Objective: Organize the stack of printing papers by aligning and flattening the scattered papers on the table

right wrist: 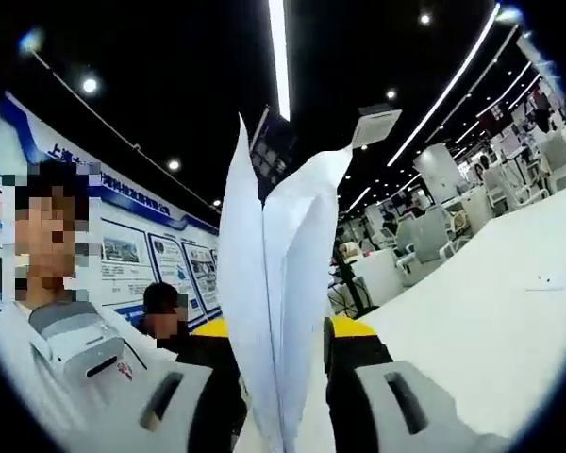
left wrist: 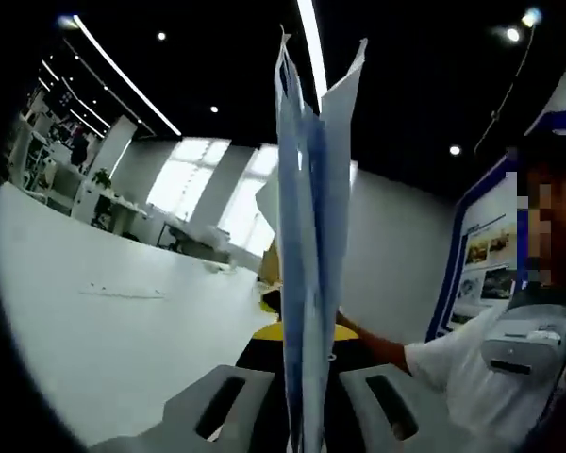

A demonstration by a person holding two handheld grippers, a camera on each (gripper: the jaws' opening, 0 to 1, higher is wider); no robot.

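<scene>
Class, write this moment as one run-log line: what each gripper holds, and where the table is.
left gripper: shut on paper stack | right gripper: shut on paper stack | stack: held edge-on, upright | table: white, beside stack

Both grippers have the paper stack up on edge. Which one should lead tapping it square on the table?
Either; slight lean to left. The left gripper and right gripper each clamp the paper stack edge-on between their jaws. The sheets fan apart more in the right gripper view, so left seems the firmer hold.

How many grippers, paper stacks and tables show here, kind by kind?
Grippers: 2, left gripper and right gripper, each clamped on the stack edge.
Paper stacks: 1, paper stack, held upright.
Tables: 1, white table.
Total: 4.
</scene>
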